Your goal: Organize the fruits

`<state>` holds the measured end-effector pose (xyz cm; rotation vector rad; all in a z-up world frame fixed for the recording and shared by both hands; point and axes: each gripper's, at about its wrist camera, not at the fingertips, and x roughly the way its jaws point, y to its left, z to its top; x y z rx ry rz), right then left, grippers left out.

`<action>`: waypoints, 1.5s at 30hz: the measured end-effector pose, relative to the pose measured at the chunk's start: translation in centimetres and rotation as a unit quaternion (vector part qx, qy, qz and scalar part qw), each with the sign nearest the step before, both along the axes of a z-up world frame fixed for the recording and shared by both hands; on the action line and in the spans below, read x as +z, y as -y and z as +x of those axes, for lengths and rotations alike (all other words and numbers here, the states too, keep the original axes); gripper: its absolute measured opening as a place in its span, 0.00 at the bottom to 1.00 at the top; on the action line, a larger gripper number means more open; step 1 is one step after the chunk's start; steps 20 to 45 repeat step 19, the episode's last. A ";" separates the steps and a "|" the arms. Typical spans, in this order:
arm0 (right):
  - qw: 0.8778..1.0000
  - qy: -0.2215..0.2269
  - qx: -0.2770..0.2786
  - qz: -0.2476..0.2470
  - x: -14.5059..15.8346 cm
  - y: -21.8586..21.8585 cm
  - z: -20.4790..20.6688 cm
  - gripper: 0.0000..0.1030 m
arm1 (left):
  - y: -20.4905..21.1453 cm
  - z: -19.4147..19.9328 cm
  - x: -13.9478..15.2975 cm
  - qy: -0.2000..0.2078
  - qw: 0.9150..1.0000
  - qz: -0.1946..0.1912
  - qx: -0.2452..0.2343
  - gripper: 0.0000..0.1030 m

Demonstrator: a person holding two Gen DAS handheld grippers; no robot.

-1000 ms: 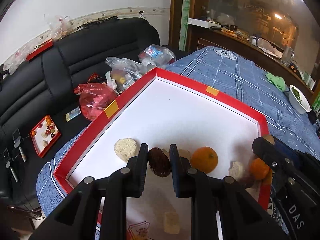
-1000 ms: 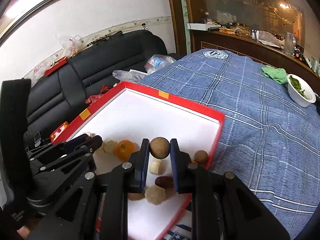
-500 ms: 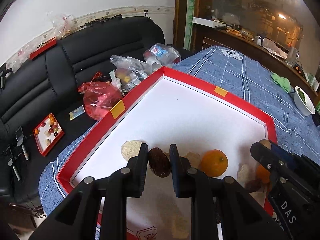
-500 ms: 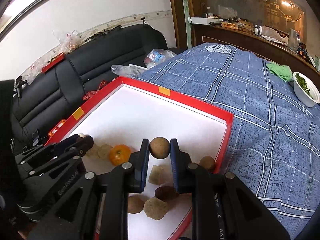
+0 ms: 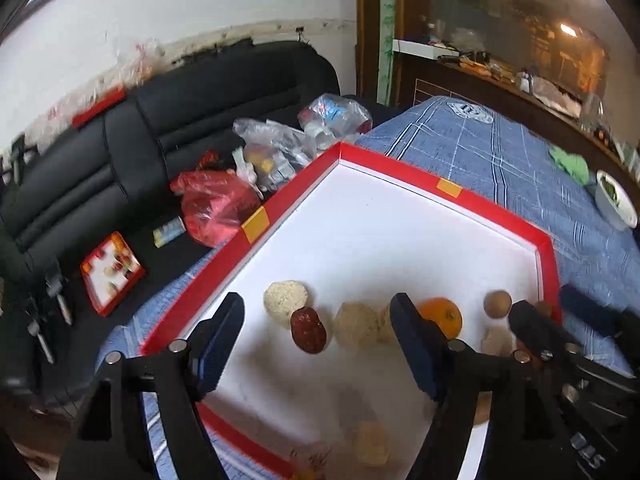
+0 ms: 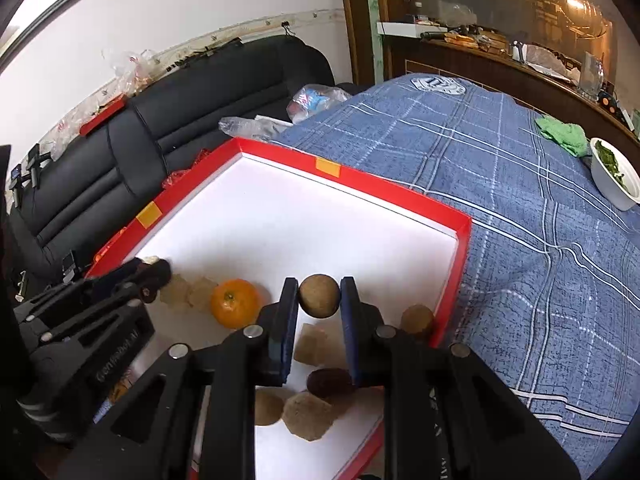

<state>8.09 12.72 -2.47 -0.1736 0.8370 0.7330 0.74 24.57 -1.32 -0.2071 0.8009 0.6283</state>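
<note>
Left wrist view is showing the red date [image 5: 308, 330] lying on the white floor of the red-rimmed tray [image 5: 496, 206], touching the near edge of a pale puffed cake [image 5: 285, 303]. The left gripper [image 5: 316, 334] is opening its jaws; they are standing wide to either side of the date, and neither pad is pressing it, so the fruit appears released into the row with the orange [image 5: 440, 316].

In the right wrist view the brown round fruit [image 6: 318, 295] is sitting between the pads of the right gripper [image 6: 319, 300], whose jaws are opening; contact looks light at best, suggesting a release beside the orange. Another small brown fruit [image 6: 417, 319] is resting at the tray's right wall. The tray is lying on a blue plaid cloth [image 6: 520, 208], presumably to keep the sorted items contained.
</note>
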 end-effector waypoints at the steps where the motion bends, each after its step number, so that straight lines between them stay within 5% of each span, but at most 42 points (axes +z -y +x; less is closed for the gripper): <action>1: 1.000 0.000 0.003 0.002 0.2 0.3 -0.1 0.44 | 0.3 -0.2 0.2 -0.002 1.000 0.006 -0.002 0.79; 10: 0.995 0.088 0.045 -0.001 4.6 5.5 -4.6 0.99 | 3.7 -2.8 2.1 0.017 0.999 0.016 -0.026 1.00; 18: 0.992 0.117 0.045 -0.010 6.4 9.1 -6.4 1.00 | 4.2 -3.4 2.7 0.022 1.000 0.013 -0.015 1.00; 45: 0.992 0.115 0.044 -0.011 6.3 9.1 -6.4 1.00 | 4.3 -3.4 2.7 0.023 1.000 0.012 -0.017 1.00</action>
